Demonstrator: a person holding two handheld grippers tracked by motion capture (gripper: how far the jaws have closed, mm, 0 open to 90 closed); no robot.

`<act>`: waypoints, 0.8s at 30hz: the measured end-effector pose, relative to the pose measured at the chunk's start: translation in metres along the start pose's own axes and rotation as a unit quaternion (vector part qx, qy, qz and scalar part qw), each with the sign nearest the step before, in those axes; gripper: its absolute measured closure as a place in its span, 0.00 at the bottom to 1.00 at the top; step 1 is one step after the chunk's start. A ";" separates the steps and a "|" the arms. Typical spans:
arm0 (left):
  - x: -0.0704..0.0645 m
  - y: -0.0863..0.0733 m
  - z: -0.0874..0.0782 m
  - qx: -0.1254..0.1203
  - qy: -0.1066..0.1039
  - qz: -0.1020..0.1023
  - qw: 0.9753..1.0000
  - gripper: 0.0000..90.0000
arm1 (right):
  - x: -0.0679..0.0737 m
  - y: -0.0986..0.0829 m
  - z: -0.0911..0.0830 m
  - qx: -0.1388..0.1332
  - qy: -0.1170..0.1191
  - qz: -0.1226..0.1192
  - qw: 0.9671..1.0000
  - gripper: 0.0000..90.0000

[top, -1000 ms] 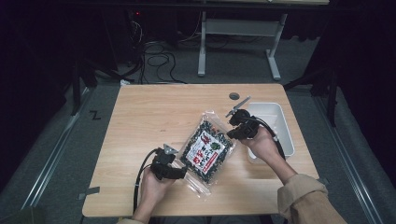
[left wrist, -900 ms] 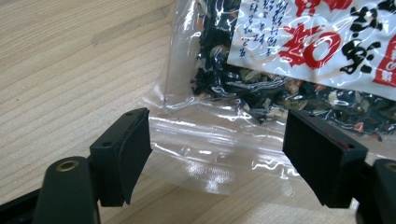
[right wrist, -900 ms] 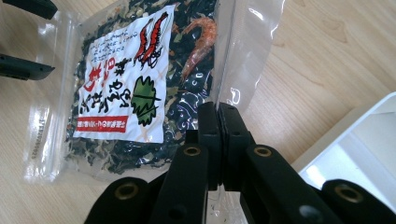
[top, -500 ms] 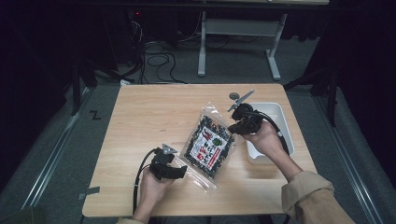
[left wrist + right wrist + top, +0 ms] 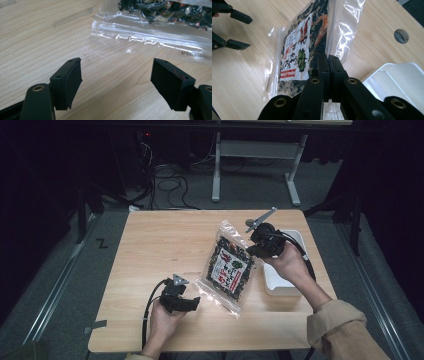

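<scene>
- Currently, the snack bag [image 5: 230,266] is pinched at one edge between my right gripper [image 5: 328,60] fingers, which are pressed together on its clear film.
- Compared with a second ago, the bag has tilted up: the pinched end now hangs off the table [image 5: 150,245], the far end trails down towards my left gripper [image 5: 116,75].
- My left gripper has let go since then; its fingers [image 5: 68,80] stand spread, with the bag's clear sealed strip lying just ahead of them, not touching.
- The white tray [image 5: 295,240] sits directly behind the right fingers, beside the raised end.
- Judgement: the lift is under way on one grip alone, and the bag looks bound for the tray; a slipping film edge is the main risk.
</scene>
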State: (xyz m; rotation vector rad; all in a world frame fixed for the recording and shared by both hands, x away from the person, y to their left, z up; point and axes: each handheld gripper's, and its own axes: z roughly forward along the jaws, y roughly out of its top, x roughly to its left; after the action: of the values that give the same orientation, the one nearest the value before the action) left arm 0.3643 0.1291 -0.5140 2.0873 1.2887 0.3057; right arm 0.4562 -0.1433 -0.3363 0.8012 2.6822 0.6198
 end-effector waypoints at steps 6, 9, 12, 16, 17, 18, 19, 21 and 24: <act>-0.001 0.000 0.001 0.001 -0.003 0.003 1.000 0.29 | -0.002 0.001 -0.006 -0.002 -0.010 -0.003 1.000 1.00; -0.001 0.000 0.001 0.000 -0.003 0.004 1.000 0.29 | -0.003 0.001 -0.009 -0.005 -0.014 -0.005 1.000 1.00; -0.002 -0.001 0.000 -0.002 -0.004 0.006 1.000 0.29 | -0.003 0.002 -0.014 -0.009 -0.019 -0.005 1.000 1.00; -0.002 -0.001 0.001 -0.001 -0.004 0.005 1.000 0.29 | -0.005 0.005 -0.023 -0.011 -0.031 -0.011 0.999 1.00; -0.002 -0.001 0.001 -0.001 -0.004 0.005 1.000 0.29 | -0.006 0.006 -0.027 -0.014 -0.037 -0.014 0.999 1.00; -0.002 -0.001 0.001 -0.001 -0.004 0.005 1.000 0.29 | -0.006 0.006 -0.027 -0.014 -0.037 -0.014 0.999 1.00; -0.002 -0.001 0.001 -0.002 -0.004 0.005 1.000 0.29 | -0.007 0.006 -0.029 -0.014 -0.039 -0.015 0.999 1.00; -0.002 -0.001 0.001 -0.001 -0.004 0.005 1.000 0.29 | -0.008 0.008 -0.035 -0.019 -0.046 -0.019 0.999 1.00; -0.002 -0.001 0.001 -0.001 -0.005 0.008 1.000 0.29 | -0.008 0.009 -0.038 -0.018 -0.050 -0.017 0.998 1.00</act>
State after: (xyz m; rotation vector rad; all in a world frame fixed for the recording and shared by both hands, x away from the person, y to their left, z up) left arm 0.3633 0.1272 -0.5151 2.0959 1.2668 0.3019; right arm 0.4526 -0.1532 -0.2980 0.7563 2.5812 0.6015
